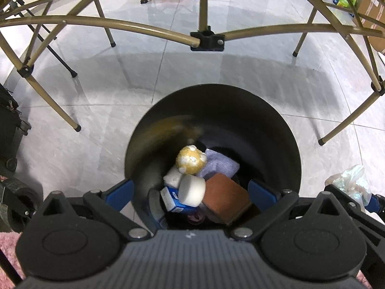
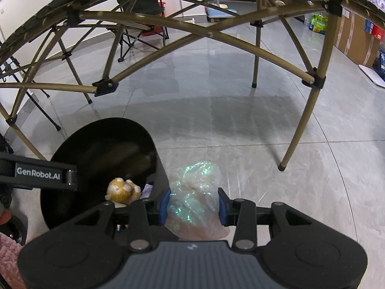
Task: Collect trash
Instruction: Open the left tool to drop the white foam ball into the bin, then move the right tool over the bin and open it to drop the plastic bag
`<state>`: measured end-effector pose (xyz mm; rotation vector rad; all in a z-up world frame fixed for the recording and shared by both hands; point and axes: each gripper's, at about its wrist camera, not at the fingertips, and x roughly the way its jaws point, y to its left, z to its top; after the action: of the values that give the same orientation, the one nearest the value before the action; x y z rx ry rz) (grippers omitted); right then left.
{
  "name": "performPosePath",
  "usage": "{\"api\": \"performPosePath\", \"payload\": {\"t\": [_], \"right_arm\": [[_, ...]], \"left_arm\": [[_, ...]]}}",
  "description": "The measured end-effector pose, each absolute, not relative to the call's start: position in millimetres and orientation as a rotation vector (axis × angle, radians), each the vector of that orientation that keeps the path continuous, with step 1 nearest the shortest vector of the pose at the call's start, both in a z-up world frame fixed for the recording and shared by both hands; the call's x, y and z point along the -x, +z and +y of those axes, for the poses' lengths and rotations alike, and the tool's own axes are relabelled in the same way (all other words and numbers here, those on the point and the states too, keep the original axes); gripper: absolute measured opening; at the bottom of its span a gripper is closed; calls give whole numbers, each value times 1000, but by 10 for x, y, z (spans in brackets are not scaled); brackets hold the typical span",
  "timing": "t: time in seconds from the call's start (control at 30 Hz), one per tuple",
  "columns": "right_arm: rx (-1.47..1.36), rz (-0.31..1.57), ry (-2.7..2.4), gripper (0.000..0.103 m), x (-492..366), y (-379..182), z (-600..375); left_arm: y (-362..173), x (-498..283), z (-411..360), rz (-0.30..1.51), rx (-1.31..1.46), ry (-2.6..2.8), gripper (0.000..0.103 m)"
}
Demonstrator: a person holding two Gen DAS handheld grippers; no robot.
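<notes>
A: Black plastic, the bin (image 1: 276,130) fills the left wrist view. Our left gripper (image 1: 191,190) hangs over its mouth, jaws spread wide, nothing between them. Inside we count a yellow crumpled ball (image 1: 190,160) on top, a grey-lilac cloth (image 1: 217,165), a white foam cylinder (image 1: 192,190), a brown block (image 1: 227,196), a blue-and-white carton (image 1: 174,201). The ball sits sharp; a yellowish smear on the inner wall above it is blurred, we cannot tell what it is.

B: Far right edge of that view, we note the plastic bag (image 1: 351,181), outside the bin's rim.

A: Right wrist view now. Our right gripper (image 2: 193,206) pinches that plastic bag (image 2: 196,197) between the blue pads (image 2: 164,204). Thin film, crumpled, translucent with a greenish iridescent sheen, pinkish lower down. It bulges above and sags below the jaws.

B: The bag is held over the grey tile floor (image 2: 276,144), just beside the bin (image 2: 158,168), not above the opening. Gold table legs (image 2: 305,120) stand well apart.

A: Risks, as we judge them. Let go here and the bag lands on the floor. Film this light may drift or cling to a pad on release.

B: Also, swinging left, our right gripper could knock the left gripper, which occupies the opening, or clip the rim and tip the bin.
</notes>
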<state>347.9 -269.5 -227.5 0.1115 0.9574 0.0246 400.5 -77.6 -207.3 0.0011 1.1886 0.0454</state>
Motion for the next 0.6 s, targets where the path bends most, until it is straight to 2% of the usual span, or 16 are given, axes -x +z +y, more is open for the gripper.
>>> {"api": "performPosePath", "payload": {"t": [0.6], "right_arm": [[-50, 934, 127, 39, -3537, -1997, -2102]], "left_arm": [[-1856, -3798, -148, 1095, 25, 94, 103]]}}
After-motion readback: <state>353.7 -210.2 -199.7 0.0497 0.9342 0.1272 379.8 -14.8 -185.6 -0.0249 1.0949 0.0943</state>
